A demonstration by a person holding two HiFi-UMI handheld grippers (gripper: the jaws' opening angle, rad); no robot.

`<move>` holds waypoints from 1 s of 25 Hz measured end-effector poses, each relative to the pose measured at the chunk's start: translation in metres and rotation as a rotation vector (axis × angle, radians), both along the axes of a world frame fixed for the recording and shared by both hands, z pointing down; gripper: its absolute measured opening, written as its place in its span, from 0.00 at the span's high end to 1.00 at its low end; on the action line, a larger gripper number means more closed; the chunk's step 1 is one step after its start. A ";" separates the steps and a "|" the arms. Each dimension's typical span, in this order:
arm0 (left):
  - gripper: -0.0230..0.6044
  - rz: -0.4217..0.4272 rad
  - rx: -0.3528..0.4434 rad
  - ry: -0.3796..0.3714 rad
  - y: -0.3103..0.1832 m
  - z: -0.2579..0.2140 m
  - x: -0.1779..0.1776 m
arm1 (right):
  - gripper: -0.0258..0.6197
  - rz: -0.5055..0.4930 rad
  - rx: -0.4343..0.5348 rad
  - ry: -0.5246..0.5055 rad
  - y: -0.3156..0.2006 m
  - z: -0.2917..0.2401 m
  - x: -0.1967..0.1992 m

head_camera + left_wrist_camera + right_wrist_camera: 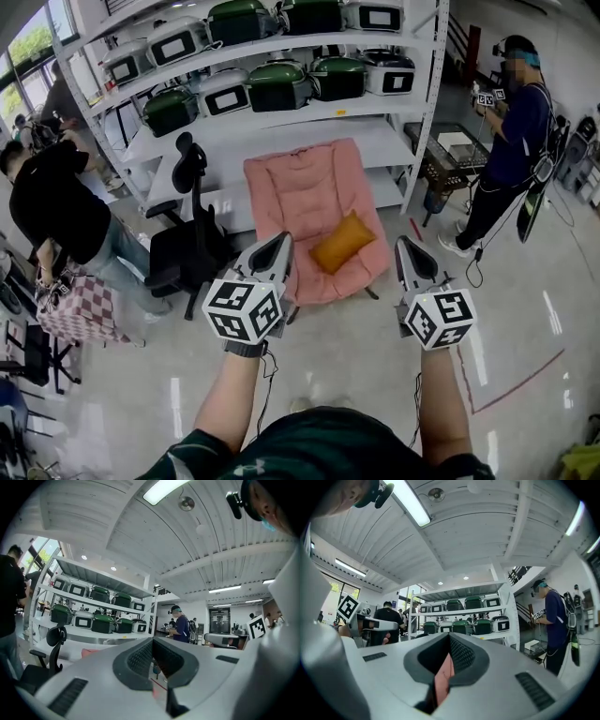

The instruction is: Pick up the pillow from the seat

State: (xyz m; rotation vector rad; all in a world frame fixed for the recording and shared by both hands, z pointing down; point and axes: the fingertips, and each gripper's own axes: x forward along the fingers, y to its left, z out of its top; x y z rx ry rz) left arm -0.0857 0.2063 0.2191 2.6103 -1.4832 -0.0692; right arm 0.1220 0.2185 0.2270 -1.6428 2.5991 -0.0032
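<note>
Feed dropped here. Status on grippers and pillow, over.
Both shut and empty: left gripper, right gripper. Untouched orange pillow on pink chair. Nothing seen in the way.

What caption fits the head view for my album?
Left gripper and right gripper, both shut, face the orange pillow on the pink chair.

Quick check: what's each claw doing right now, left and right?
Left claw: closed, holding nothing.
Right claw: closed, holding nothing.

White shelf rack point(309, 141) holds green and white cookers point(277, 84). Black office chair point(187, 239) left of rack, windows point(33, 42) further left. Glossy pale floor point(525, 375), strip lights point(164, 489) overhead.
</note>
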 end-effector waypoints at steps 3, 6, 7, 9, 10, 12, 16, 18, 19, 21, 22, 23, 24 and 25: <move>0.96 -0.019 -0.004 -0.005 0.000 0.004 0.004 | 0.96 0.006 0.001 -0.007 -0.001 0.004 0.012; 0.96 -0.035 0.003 -0.011 -0.001 0.005 0.011 | 0.96 0.003 0.006 -0.013 -0.005 0.004 0.024; 0.96 -0.041 0.005 -0.013 -0.002 0.005 0.014 | 0.96 0.000 0.006 -0.012 -0.008 0.004 0.028; 0.96 -0.050 0.000 -0.015 -0.003 0.008 0.020 | 0.96 -0.005 0.001 -0.006 -0.011 0.006 0.033; 0.96 -0.053 -0.004 -0.014 -0.003 0.009 0.023 | 0.96 -0.007 -0.003 -0.002 -0.013 0.007 0.035; 0.96 -0.060 -0.009 -0.012 -0.004 0.012 0.025 | 0.96 -0.010 -0.010 0.001 -0.016 0.011 0.037; 0.96 -0.069 -0.014 -0.006 -0.013 0.017 0.027 | 0.96 -0.011 -0.022 0.009 -0.024 0.019 0.040; 0.96 -0.068 -0.017 -0.006 -0.019 0.021 0.027 | 0.96 -0.005 -0.027 0.013 -0.032 0.023 0.041; 0.96 -0.068 -0.019 -0.006 -0.024 0.024 0.026 | 0.96 -0.001 -0.032 0.015 -0.036 0.026 0.041; 0.96 -0.070 -0.022 -0.001 -0.035 0.029 0.022 | 0.95 0.005 -0.043 0.022 -0.047 0.032 0.038; 0.96 -0.071 -0.023 0.004 -0.042 0.031 0.020 | 0.95 0.007 -0.048 0.026 -0.053 0.035 0.036; 0.96 -0.071 -0.023 0.008 -0.050 0.032 0.017 | 0.95 0.008 -0.051 0.030 -0.060 0.037 0.033; 0.96 -0.071 -0.022 0.010 -0.060 0.034 0.015 | 0.95 0.009 -0.053 0.034 -0.068 0.038 0.031; 0.96 -0.070 -0.020 0.012 -0.069 0.035 0.013 | 0.95 0.010 -0.055 0.037 -0.077 0.039 0.029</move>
